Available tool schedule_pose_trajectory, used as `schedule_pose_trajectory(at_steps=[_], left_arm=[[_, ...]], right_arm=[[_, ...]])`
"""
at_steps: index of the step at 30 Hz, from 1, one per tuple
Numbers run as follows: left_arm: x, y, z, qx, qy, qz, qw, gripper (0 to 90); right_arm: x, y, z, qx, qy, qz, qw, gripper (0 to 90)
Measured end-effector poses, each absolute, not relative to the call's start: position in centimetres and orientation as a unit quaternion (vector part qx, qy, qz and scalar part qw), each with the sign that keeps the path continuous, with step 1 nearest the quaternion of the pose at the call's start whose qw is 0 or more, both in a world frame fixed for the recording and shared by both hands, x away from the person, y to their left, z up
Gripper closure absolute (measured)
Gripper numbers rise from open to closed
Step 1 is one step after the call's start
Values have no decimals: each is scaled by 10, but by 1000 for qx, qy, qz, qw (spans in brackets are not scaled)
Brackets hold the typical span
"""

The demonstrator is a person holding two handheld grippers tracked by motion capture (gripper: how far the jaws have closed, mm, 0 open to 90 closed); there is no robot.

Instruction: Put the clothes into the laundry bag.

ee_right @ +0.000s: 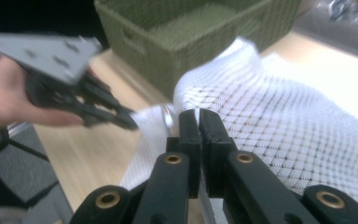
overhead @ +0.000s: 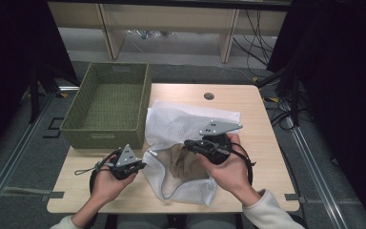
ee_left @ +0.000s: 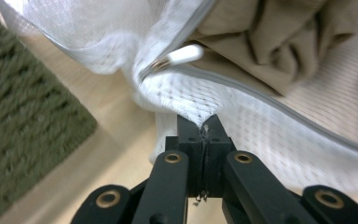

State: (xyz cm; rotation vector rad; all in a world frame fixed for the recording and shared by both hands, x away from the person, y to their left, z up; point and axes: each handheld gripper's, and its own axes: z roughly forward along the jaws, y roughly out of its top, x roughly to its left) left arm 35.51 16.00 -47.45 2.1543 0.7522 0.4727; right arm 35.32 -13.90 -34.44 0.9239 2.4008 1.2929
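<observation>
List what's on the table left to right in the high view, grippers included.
Olive woven rectangular basket → left gripper, shut on the mesh → white mesh zip bag holding tan cloth → right gripper, pinching the bag.

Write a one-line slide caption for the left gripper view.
Left gripper jaws shut on the edge of the white mesh bag, its zipper pull and beige cloth above.

Light wooden table (overhead: 262, 119), grey floor (overhead: 24, 143) (cables trailing), dark surroundings
</observation>
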Motion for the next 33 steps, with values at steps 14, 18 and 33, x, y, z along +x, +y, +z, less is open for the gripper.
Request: schedule_pose_trajectory(at_steps=[14,18,33], left_arm=[[321,185,-486,831,327,170,416,886],[315,192,-494,835,331,155,411,885],[307,192,-498,835,340,124,414,678]], right_arm=[[346,-125,-386,302,873,374,82,894],[342,-124,-395,308,883,349,62,893],[351,-128,-431,319,911,262,11,893]])
